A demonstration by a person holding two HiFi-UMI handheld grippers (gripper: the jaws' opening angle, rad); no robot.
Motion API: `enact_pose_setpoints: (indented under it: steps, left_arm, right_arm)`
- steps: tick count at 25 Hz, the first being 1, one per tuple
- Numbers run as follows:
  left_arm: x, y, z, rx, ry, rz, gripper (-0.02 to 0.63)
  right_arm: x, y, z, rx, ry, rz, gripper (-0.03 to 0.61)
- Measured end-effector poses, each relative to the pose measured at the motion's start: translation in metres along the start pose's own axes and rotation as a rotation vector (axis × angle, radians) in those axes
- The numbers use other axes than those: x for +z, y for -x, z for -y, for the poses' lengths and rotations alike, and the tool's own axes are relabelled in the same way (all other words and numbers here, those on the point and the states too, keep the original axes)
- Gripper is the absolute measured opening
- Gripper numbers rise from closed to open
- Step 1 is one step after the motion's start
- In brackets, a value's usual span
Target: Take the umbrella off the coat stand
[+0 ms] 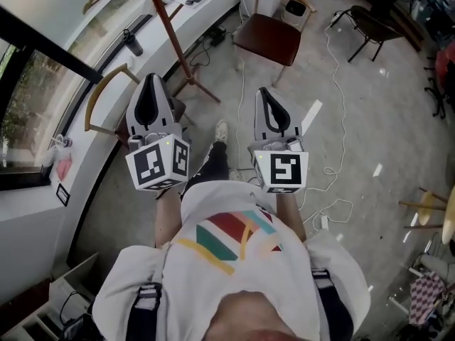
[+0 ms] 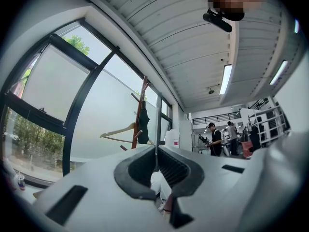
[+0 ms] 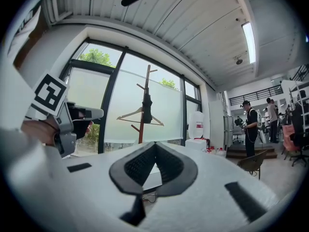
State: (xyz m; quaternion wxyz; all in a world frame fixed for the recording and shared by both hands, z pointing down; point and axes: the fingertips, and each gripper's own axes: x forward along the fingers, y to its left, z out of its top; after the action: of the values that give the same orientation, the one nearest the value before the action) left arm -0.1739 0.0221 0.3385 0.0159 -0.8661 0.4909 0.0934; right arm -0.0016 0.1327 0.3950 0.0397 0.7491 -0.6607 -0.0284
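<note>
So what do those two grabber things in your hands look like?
Both are pale grey plastic. The left gripper and the right gripper each taper to a point, with black ribbed lining on the jaws. Behind each sits a white cube printed with black square markers. The person wears a white T-shirt with coloured stripes and dark shoulder straps.

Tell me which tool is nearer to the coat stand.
Left. The left tool is close beside the base of the stand; the right tool is farther off to its right.
</note>
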Motion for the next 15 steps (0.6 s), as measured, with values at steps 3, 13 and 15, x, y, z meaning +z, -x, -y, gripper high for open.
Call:
enact_pose_setpoints:
  steps: [3,13,15]
  left_arm:
    - [-0.006,-0.019,0.004,-0.015,0.014,0.005,0.014]
    - [-0.034,-0.118,0.013,-0.056,0.058,-0.015,0.014]
    - [-0.039,-0.142,0.013,-0.065,0.067,-0.012,0.014]
  right_arm:
    - [-0.004,-0.012,0.009,-0.012,0.013,-0.013,0.000]
    - [-0.016,-0.093,0.032,0.011,0.040,-0.044,0.000]
    - [-0.016,-0.118,0.039,0.009,0.045,-0.044,0.000]
